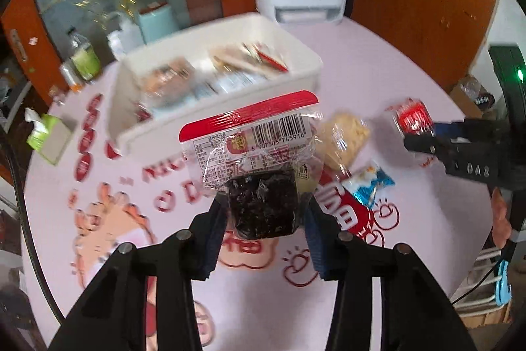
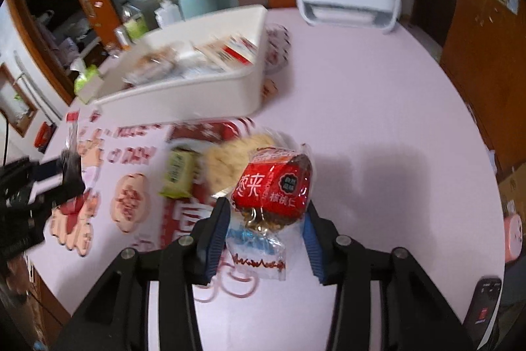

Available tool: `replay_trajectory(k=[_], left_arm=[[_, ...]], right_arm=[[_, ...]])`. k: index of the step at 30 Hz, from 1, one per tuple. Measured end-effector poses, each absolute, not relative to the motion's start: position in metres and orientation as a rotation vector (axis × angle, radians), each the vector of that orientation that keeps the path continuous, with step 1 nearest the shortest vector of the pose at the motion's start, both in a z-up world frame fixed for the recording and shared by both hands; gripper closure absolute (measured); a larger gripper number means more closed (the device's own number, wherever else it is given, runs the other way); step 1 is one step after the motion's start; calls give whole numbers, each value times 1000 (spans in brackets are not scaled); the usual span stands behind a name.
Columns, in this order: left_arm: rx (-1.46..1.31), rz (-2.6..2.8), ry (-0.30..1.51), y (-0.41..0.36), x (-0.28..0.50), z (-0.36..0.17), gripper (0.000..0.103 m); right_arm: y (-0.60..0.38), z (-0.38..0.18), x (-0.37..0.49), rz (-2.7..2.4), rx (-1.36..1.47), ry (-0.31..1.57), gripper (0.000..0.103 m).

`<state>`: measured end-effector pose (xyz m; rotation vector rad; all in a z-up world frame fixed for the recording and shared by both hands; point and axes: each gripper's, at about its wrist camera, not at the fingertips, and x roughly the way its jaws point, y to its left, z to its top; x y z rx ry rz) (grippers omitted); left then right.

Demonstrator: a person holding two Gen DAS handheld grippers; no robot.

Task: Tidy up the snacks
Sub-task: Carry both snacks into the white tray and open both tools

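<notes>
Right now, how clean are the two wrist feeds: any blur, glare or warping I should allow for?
Left wrist view: the white bin and its contents are motion-smeared, while the dark snack pack in the left gripper stays sharp, with glare on its wrapper. Right wrist view: the bin is smeared too; the red snack pack is readable. Both views show fisheye bending at the edges.

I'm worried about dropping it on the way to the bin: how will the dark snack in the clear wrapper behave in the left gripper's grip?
The dark snack pack looks light. Its glossy film is probably slippery, so it may slide between the left gripper pads. The unsupported barcode end will likely flop. The white bin is close.
</notes>
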<state>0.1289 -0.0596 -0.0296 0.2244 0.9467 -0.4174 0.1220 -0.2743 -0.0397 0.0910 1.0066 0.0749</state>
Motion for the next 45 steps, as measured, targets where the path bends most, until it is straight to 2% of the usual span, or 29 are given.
replay_trajectory(k=[14,20,25,31,45], left_arm=[[249,-259,675,-3,161,139,60],[242,-194,635,-3,207,186,60],[225,-173,623,-13,249,203,60],[189,-161,665,-30,311,179,60],[200,-171,928,-87,415,21,60]], right_arm=[[-220,112,147,228,33,758,60],[-209,165,177,206,24,674,59],[-206,171,214,172,30,681,59],[-211,135,267,148,60,769,59],[-220,30,327,139,80,966,58]])
